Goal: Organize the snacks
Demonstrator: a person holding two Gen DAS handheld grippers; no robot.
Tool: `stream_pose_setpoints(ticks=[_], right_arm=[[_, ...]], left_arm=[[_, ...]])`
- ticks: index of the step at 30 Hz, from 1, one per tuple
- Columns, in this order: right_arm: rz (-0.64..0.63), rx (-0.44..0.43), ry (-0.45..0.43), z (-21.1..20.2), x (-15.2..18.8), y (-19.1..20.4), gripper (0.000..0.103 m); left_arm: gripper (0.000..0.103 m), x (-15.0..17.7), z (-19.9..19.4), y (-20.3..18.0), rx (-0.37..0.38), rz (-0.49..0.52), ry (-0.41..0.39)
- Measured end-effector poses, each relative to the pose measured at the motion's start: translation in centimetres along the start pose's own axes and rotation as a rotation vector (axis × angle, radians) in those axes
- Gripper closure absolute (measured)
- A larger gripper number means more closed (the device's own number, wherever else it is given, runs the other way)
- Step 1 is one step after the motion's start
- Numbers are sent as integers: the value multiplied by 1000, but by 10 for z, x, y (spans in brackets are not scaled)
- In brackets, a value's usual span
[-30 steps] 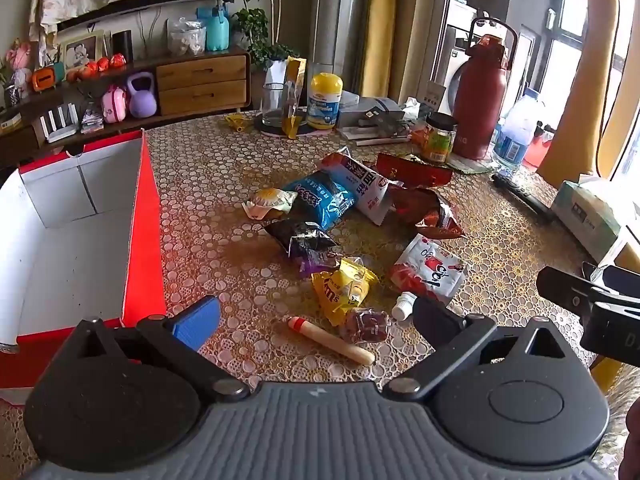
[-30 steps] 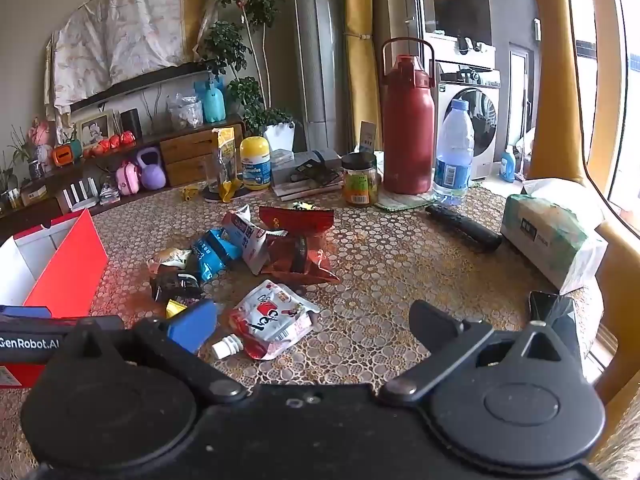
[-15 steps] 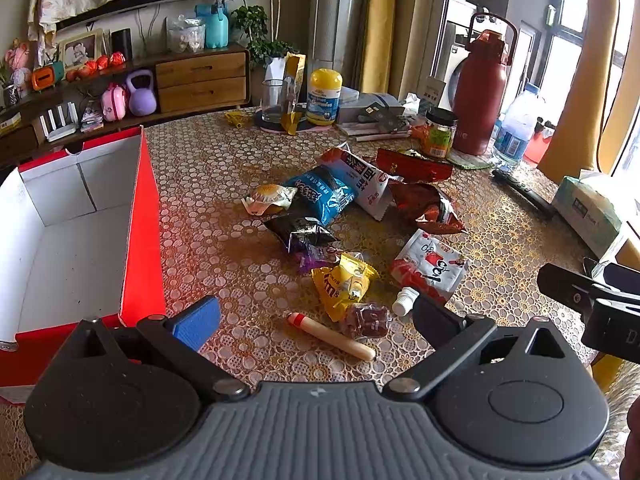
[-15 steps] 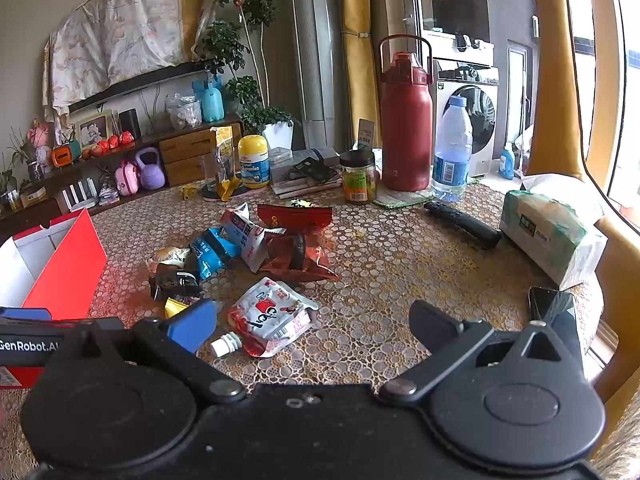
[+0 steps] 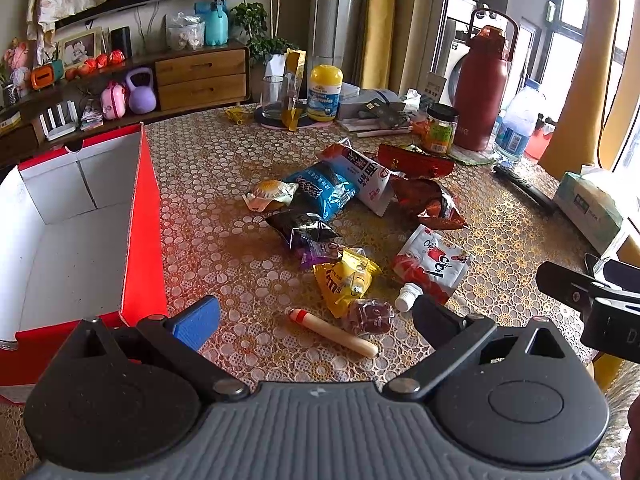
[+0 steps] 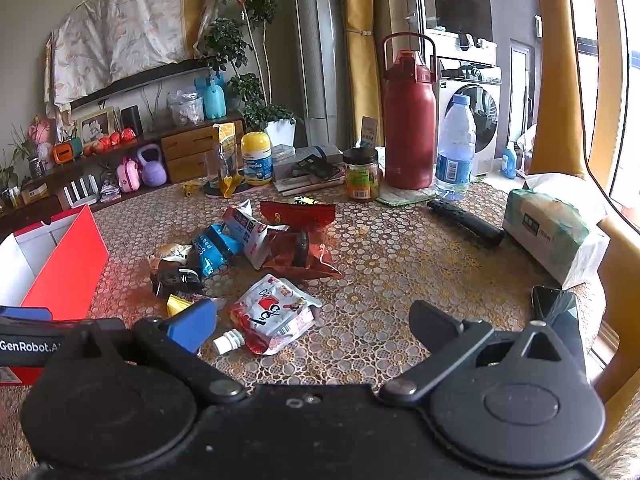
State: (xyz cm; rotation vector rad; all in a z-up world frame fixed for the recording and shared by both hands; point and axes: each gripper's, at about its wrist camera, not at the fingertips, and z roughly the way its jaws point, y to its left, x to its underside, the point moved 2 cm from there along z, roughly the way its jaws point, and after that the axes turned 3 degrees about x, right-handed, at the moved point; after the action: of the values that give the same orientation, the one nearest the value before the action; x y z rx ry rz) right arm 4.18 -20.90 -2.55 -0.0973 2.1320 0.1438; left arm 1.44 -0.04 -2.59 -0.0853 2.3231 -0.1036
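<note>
Crinkled foil and plastic snack packets lie in a loose heap on the gold lace-patterned tablecloth [image 5: 224, 184]: a yellow candy bag [image 5: 346, 280] touching a small dark-red wrapped sweet [image 5: 370, 316], a slim cream sausage stick with a red tip [image 5: 332, 332] just beside them, a white-and-red spouted drink pouch [image 5: 434, 264], a black crumpled packet [image 5: 302, 226], a blue packet [image 5: 324, 192], a white-and-red packet [image 5: 368, 176], a brown-red foil bag [image 5: 430, 204] and a small round wrapped cake [image 5: 270, 194]. Left of the heap stands an open red cardboard box with a white inside [image 5: 144, 220], nothing in it. The left gripper [image 5: 316, 320] hovers above the sausage stick, jaws spread wide and holding nothing. The right gripper [image 6: 312, 320] hangs over the drink pouch, likewise wide apart and empty. Farther back stand a tall dark-red flask [image 6: 408, 120], a clear water bottle [image 6: 454, 152], a green-labelled glass jar [image 6: 362, 178] and a yellow-capped tub [image 6: 256, 158]; a tissue pack [image 6: 556, 232] lies at the right edge.
</note>
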Motion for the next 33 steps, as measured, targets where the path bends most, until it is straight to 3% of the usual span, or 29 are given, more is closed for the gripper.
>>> stream_pose_setpoints(ticks=[33], right_arm=[[2, 0, 40, 11, -3, -1, 0]], left_arm=[[0, -1, 21, 0, -7, 21, 48]])
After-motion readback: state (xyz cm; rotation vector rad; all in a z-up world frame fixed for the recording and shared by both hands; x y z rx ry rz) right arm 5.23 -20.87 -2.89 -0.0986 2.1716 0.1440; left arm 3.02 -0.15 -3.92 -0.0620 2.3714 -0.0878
